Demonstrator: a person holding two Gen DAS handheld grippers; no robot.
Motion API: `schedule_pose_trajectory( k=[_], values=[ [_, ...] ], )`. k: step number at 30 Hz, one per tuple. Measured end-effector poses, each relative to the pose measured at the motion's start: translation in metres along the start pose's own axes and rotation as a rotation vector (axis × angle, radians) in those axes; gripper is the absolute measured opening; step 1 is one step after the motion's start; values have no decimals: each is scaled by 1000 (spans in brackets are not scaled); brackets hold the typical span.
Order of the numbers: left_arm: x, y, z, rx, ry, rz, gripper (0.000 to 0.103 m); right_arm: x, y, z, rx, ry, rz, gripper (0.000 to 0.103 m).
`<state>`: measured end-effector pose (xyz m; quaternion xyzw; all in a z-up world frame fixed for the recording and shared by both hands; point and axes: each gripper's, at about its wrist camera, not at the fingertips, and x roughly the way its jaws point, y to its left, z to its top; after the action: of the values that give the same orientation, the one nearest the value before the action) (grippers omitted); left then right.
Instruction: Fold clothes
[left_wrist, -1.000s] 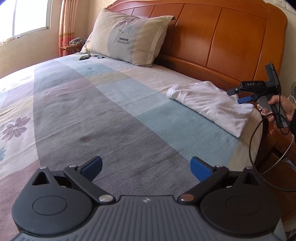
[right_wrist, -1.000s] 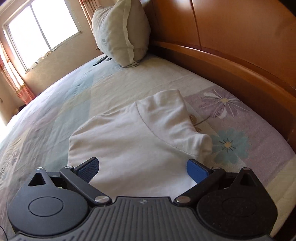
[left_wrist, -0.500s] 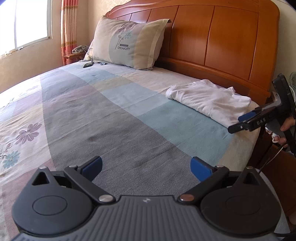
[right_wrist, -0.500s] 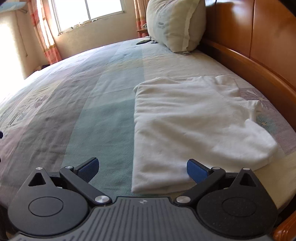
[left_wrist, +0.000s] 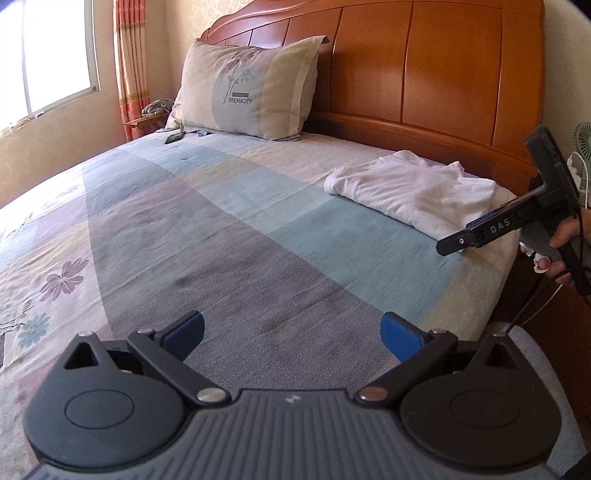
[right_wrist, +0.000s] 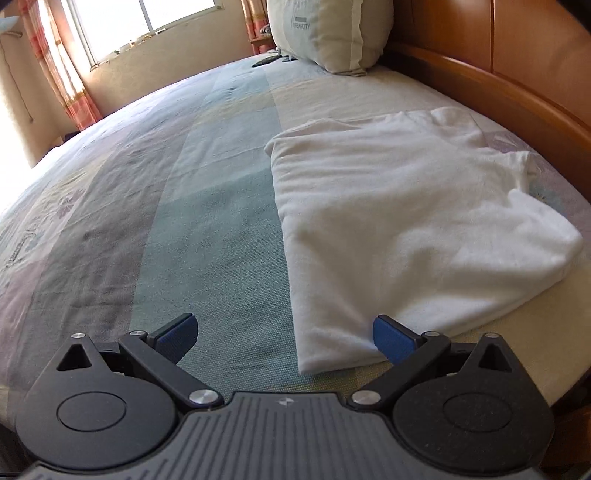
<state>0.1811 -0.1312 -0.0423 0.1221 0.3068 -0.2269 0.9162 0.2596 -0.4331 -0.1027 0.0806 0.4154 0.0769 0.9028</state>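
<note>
While a folded white garment (right_wrist: 406, 221) lies on the patterned bedspread (right_wrist: 207, 229) ahead and to the right of the right gripper (right_wrist: 282, 334), both tools are held off the cloth with nothing between their fingers. The wooden headboard (left_wrist: 424, 74) is seen far ahead of the left gripper (left_wrist: 291, 332), with a pillow (left_wrist: 251, 92) propped against it ahead and slightly left. The garment is found well ahead and to the right of the left gripper, near the bed's edge; its near corner is overlapped in view by the right gripper's right blue pad (right_wrist: 391, 338), though contact cannot be confirmed. Both grippers are spread wide. The fold is judged nearly complete, with a sleeve bunched at the far right. If a further fold is wanted, the near hem is best pinched through all layers, lifted low and carried over evenly, so that the stack is not dragged askew.
</note>
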Motion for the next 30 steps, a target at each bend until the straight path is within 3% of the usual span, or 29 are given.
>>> schedule_pose_trajectory(
  k=[3, 5, 8, 14, 16, 21, 23, 26, 28, 30],
  values=[
    [6, -5, 2, 21, 7, 2, 101, -17, 4, -3, -58, -25, -16, 103],
    [8, -8, 4, 24, 1, -5, 101, -29, -1, 6, -107, -87, -60, 103],
    [9, -12, 5, 25, -9, -23, 101, -32, -24, 31, -132, -161, -197, 103],
    [12, -19, 3, 90, -22, 3, 101, 2, -89, 42, 99, -32, -308, 103],
    [15, -21, 5, 103, -24, 5, 101, -6, -80, 36, 92, -75, -257, 103],
    [15, -22, 9, 84, -36, 0, 101, -11, -26, 50, -68, -228, -44, 103],
    [12, -18, 8, 67, -36, -5, 101, 3, -9, 57, -109, -214, 19, 103],
    [11, -13, 7, 40, -29, -13, 101, 37, 2, 56, -106, -110, 44, 103],
    [12, -9, 5, 17, -16, -20, 101, 49, 6, 46, -99, -83, 18, 103],
    [13, -4, 4, -6, -4, -27, 101, 48, 11, 37, -108, -121, 0, 103]
  ],
)
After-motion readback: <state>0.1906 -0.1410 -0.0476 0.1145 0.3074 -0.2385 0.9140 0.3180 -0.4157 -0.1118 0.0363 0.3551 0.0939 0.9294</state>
